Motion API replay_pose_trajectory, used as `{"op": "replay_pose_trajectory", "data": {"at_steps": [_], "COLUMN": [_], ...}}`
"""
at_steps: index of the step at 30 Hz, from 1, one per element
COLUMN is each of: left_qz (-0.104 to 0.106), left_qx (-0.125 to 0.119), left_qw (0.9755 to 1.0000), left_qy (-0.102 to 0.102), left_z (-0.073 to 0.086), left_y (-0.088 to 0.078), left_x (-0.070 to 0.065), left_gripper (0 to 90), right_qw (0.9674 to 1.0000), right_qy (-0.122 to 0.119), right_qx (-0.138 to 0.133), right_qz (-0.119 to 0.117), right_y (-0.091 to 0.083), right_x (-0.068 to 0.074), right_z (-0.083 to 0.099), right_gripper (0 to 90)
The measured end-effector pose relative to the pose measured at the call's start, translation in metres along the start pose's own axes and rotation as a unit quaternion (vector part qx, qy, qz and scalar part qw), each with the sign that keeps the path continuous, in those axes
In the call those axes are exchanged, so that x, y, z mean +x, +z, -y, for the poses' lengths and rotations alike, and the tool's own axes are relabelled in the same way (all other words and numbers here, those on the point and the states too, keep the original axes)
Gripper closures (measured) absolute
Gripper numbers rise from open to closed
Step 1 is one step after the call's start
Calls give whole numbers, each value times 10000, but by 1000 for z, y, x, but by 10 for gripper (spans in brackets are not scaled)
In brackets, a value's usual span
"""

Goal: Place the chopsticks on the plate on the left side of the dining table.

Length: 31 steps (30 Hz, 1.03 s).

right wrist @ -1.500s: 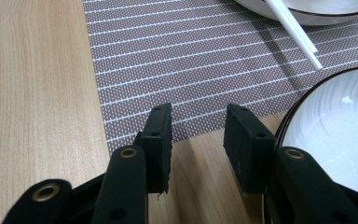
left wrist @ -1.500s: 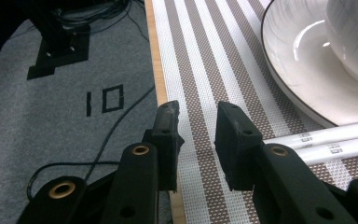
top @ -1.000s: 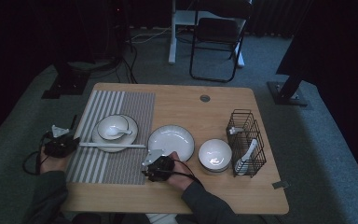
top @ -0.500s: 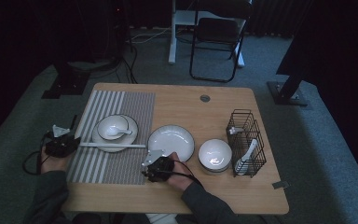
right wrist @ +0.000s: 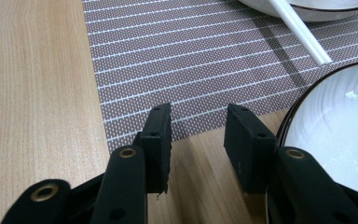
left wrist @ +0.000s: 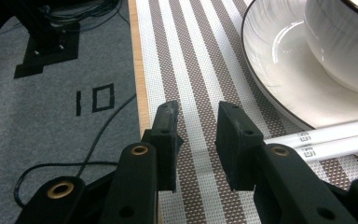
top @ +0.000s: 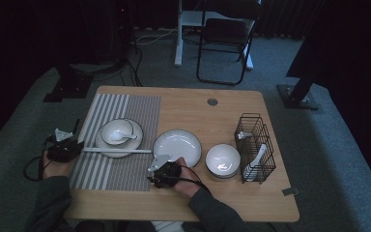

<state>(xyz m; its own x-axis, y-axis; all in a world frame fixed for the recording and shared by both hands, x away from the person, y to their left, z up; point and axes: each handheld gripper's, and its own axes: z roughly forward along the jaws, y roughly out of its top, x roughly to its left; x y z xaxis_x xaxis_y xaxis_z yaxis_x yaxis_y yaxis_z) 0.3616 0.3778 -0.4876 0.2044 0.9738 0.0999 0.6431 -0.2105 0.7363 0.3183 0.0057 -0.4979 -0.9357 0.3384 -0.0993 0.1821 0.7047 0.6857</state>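
Dim room, wooden counter. Left gripper gaping, empty, white chopsticks at 3 o'clock. Right gripper likewise unclosed, idle. Likely next: grasp chopsticks.

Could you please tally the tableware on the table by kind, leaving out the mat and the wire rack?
Plates: 2
Bowls: 2
Spoons: 2
Chopsticks: 2, lying as a pair
Total: 8

Dim studio or lab; grey carpet, folding chair, floor cables.
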Motion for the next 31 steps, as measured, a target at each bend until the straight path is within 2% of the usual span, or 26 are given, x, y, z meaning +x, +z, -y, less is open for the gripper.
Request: {"op": "replay_pose_trajectory", "data": {"at_steps": [10, 31], "left_qz": [-35, -27], "left_qx": [-85, -398], "left_qw": [9999, 9992], "left_qy": [-79, 6], "left_z": [-2, -12], "left_y": [-5, -21], "left_x": [3, -5], "left_gripper": [701, 702], "right_qw": [10000, 10000], "right_qy": [4, 40], "right_qx": [-4, -39], "right_qz": [5, -12], "right_y": [-1, -1], "right_x": [-1, 0], "right_z": [1, 0], "right_gripper": [609, 609]}}
